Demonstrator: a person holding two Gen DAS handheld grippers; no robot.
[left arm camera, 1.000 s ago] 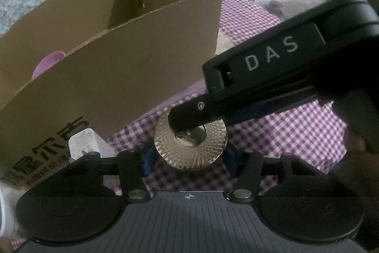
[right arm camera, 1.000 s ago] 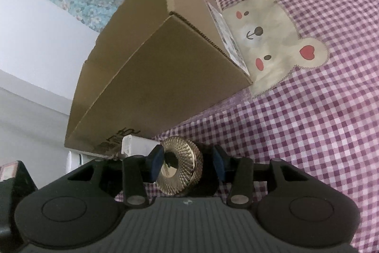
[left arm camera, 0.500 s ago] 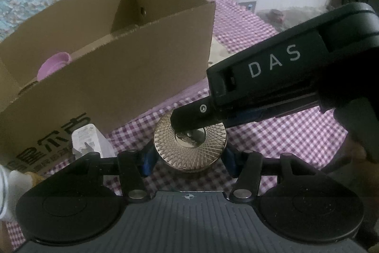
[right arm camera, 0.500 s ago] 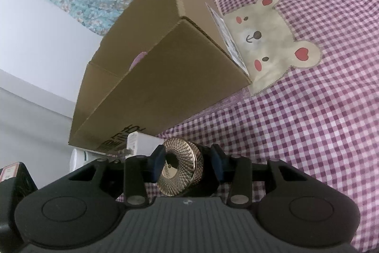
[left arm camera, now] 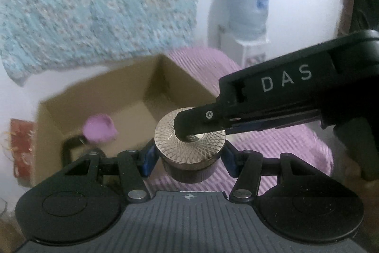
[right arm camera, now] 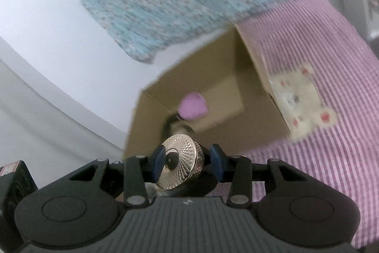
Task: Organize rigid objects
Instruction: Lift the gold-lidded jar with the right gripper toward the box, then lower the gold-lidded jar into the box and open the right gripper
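In your left wrist view, your left gripper (left arm camera: 189, 155) sits with its blue pads either side of the dark base of a round jar with an engraved gold lid (left arm camera: 189, 139). The pads stand right at the jar's sides, but you cannot tell from here whether they press on it or only flank it. Your right gripper (left arm camera: 189, 129) comes in from the right, marked DAS, and one black finger (left arm camera: 196, 120) lies across the top of the gold lid. The jar hangs in the air above the near edge of an open cardboard box (left arm camera: 59, 125). Inside the box you see a pink rounded object (left arm camera: 99, 129) and a dark-framed item (left arm camera: 71, 148) beneath it, both blurred. A purple checked cloth (left arm camera: 284, 146) covers the surface to the right of the box.

In your right wrist view, your right gripper (right arm camera: 187, 160) is clenched on the jar (right arm camera: 180, 167), one blue pad on the gold lid face and the other on the base behind it, so the jar lies on its side between the fingers. The open box (right arm camera: 260, 91) lies just beyond, with the pink object (right arm camera: 193, 108) inside. A bear patch (right arm camera: 305, 101) shows on the cloth (right arm camera: 343, 63) beside the box
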